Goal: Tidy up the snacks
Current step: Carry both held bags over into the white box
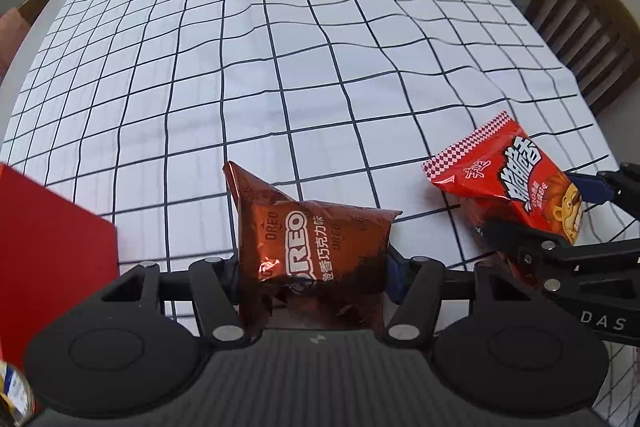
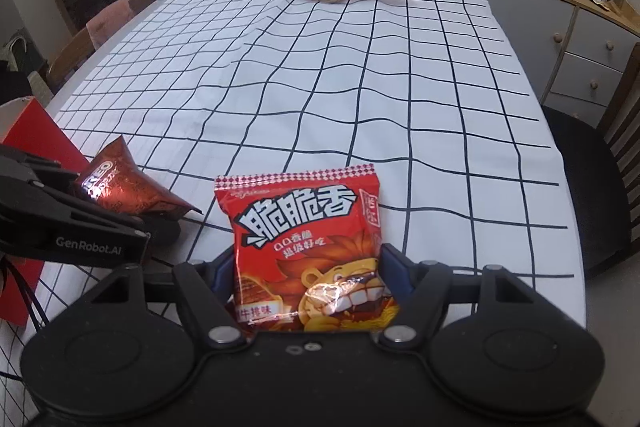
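On a grid-checked tablecloth point(image 2: 320, 87), the left gripper point(image 1: 312, 263) pinches a brown Oreo packet point(image 1: 316, 239) standing upright toward 12 o'clock, the red box point(image 1: 52, 239) nearest at its 9 o'clock, while the right gripper point(image 2: 308, 267) clamps a red crisp bag point(image 2: 308, 243).

brown Oreo packet point(image 1: 316, 247): clamped, crumpled | red crisp packet point(image 2: 308, 255): clamped, upright

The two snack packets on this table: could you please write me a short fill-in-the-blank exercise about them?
1. The left tongs are shut on the brown ____ packet.
2. The right tongs are shut on a ____ packet with a cartoon lion.
3. The tablecloth is white with a dark ____ pattern.

Missing words: Oreo; red; grid
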A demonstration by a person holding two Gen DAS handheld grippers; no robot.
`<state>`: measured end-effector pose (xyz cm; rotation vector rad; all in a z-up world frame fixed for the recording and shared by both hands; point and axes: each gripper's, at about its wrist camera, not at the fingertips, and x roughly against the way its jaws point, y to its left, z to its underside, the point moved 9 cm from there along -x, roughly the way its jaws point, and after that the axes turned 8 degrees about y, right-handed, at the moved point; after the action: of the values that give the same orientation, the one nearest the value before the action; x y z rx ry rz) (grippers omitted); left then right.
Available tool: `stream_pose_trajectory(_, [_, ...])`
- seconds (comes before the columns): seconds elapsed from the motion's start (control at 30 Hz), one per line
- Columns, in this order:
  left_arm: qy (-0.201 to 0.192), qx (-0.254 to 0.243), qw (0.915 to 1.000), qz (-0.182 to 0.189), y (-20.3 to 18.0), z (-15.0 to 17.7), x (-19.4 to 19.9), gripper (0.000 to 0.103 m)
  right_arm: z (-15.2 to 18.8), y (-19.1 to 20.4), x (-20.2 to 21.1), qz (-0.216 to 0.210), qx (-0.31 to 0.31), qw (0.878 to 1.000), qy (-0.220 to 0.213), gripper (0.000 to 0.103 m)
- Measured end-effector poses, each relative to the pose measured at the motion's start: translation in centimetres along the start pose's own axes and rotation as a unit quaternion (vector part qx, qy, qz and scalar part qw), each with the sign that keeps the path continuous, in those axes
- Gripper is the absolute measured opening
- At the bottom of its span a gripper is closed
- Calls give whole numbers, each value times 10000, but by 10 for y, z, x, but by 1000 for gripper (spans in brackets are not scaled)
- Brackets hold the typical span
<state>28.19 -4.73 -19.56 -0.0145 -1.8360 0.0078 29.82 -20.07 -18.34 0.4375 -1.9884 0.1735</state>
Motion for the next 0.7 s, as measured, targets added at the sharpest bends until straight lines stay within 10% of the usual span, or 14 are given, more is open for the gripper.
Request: stream_pose_trajectory(0.7, [-684,443,9960,374,16,52,102,61,16,62,99,-243,248,9984,-452,71])
